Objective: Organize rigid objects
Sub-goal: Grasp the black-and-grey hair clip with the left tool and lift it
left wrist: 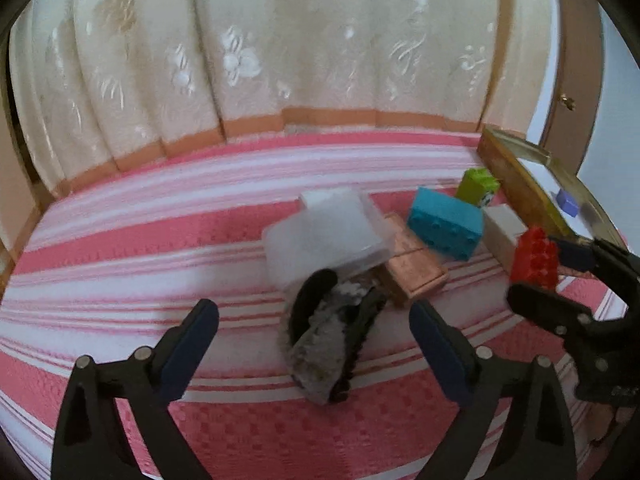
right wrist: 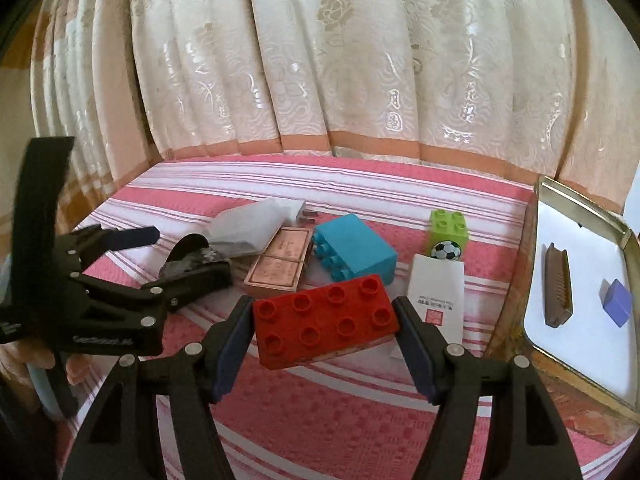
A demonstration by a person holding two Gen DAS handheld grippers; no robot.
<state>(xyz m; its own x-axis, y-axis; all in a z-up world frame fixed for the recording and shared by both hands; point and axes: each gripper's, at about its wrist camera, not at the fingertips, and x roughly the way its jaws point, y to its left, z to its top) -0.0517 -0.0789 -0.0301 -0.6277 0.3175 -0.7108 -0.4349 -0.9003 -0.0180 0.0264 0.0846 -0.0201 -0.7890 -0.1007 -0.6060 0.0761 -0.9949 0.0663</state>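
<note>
My right gripper (right wrist: 324,312) is shut on a red studded brick (right wrist: 324,316), lifted just above the pink striped cloth; the left wrist view shows the same red brick (left wrist: 536,258) at the right. My left gripper (left wrist: 312,316) stands open, one finger on each side of a dark grey sequined pouch (left wrist: 324,340), with neither touching it. Behind the pouch lie a translucent plastic container (left wrist: 328,232), a copper box (left wrist: 412,268), a blue brick (left wrist: 444,224), a green brick (left wrist: 478,186) and a white box (left wrist: 502,232).
A metal tray (right wrist: 576,248) at the right edge holds a brown brush (right wrist: 558,288) and a purple cube (right wrist: 618,304). A cream curtain hangs along the far side. Bare striped cloth lies in front and to the left.
</note>
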